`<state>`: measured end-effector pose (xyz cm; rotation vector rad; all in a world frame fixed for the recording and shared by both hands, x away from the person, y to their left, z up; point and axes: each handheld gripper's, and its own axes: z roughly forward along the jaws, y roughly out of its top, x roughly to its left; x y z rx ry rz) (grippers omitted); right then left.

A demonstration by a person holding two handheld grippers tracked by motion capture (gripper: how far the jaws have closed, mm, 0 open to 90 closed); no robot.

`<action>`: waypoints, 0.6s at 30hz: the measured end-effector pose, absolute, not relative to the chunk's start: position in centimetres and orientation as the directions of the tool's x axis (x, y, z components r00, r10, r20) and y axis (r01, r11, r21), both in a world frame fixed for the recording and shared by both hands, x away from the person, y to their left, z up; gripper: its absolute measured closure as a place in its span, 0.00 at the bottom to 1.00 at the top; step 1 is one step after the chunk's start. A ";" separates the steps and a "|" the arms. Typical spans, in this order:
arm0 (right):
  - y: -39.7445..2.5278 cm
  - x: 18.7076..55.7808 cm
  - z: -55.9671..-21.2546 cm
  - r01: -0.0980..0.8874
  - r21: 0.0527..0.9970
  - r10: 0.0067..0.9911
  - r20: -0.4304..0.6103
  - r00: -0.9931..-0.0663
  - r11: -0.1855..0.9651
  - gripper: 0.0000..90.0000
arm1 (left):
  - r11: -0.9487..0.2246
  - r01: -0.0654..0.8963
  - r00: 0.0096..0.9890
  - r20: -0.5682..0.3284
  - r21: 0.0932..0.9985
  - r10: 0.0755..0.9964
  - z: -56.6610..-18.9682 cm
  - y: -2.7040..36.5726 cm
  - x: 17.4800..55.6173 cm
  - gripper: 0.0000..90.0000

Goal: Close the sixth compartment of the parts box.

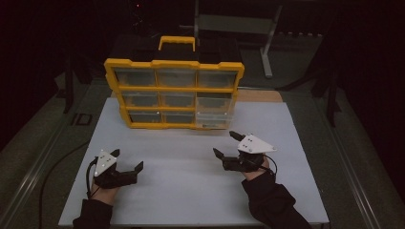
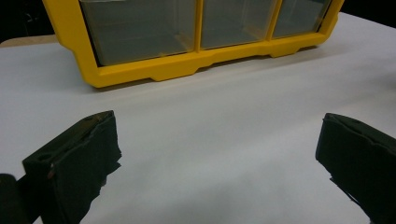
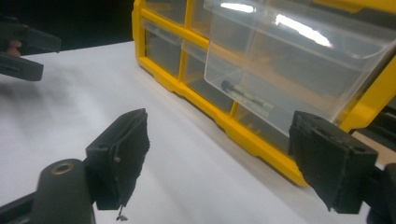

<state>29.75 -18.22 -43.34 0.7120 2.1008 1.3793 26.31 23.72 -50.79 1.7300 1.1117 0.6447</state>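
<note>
I see a yellow organiser (image 1: 174,89) with clear drawers standing upright at the far edge of the white worktop (image 1: 191,191). My left claw (image 1: 128,160) rests near the front left corner, jaws wide and empty. My right claw (image 1: 225,143), also wide and empty, sits just before the protruding lower-right drawer (image 3: 299,70).

**Yellow organiser at the worktop's far edge**

A yellow-framed drawer organiser (image 1: 174,93) stood upright near the far edge of the white worktop (image 1: 191,181), handle on top, three rows of clear drawers facing the near edge. The large lower-right drawer (image 3: 299,60) stuck out from the frame, with a small dark, slender item (image 3: 245,95) lying inside.
</note>
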 end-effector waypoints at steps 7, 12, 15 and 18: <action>-17.9 30.1 -44.0 0.161 0.924 0.691 -0.134 -0.710 0.345 0.32 | -0.139 0.392 0.448 -0.056 0.909 0.892 -50.8 23.7 26.3 0.00; -17.6 30.2 -44.2 0.175 0.921 0.722 -0.144 -0.677 0.348 0.37 | -0.144 0.391 0.449 -0.052 0.909 0.892 -50.8 23.7 26.3 0.00; -17.5 30.2 -44.3 0.186 0.921 0.746 -0.145 -0.649 0.341 0.45 | -0.145 0.390 0.449 -0.050 0.909 0.892 -50.8 23.7 26.3 0.00; -17.3 30.3 -44.3 0.196 0.921 0.761 -0.145 -0.633 0.338 0.50 | -0.143 0.392 0.447 -0.053 0.909 0.893 -50.8 23.7 26.3 0.00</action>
